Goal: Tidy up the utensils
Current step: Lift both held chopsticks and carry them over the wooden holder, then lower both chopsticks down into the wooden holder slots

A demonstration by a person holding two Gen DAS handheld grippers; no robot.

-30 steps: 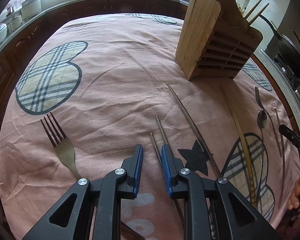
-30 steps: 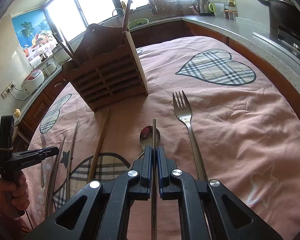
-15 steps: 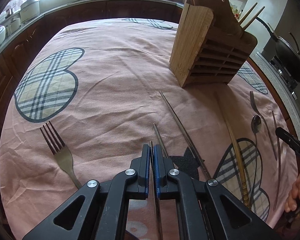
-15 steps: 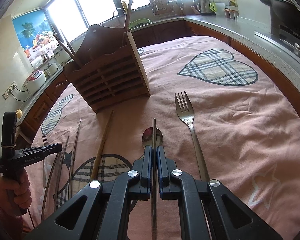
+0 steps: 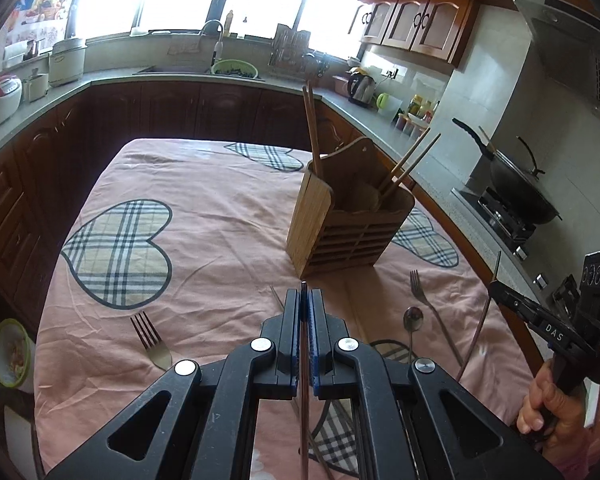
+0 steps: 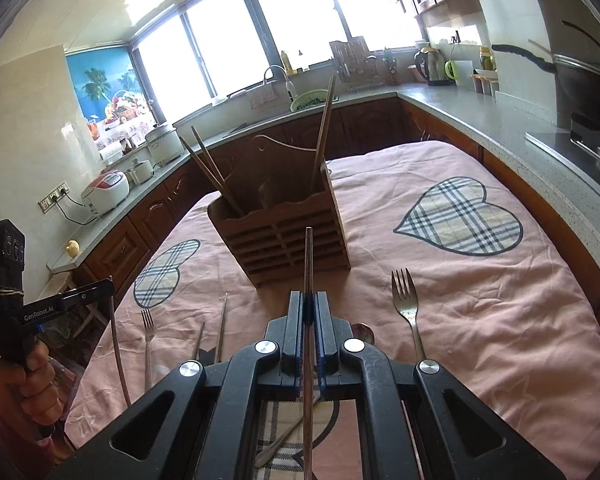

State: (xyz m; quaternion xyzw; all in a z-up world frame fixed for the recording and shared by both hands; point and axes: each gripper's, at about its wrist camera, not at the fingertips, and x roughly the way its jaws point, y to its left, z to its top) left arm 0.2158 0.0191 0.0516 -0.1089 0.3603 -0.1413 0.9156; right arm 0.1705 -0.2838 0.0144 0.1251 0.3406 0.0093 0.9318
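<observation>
Each chopstick's lower end is cut off at the bottom edge. The left gripper [image 5: 304,300] clamps a metal chopstick [image 5: 304,400]; the right gripper [image 6: 309,304] clamps another chopstick [image 6: 308,264]. The wooden holder [image 5: 340,236] stands centre frame.

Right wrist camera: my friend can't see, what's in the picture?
The right gripper pinches one chopstick, pointing at a wooden holder on a pink cloth. Two forks and a spoon lie below.

Both grippers [image 5: 304,300] [image 6: 308,304] clamped, raised.
</observation>
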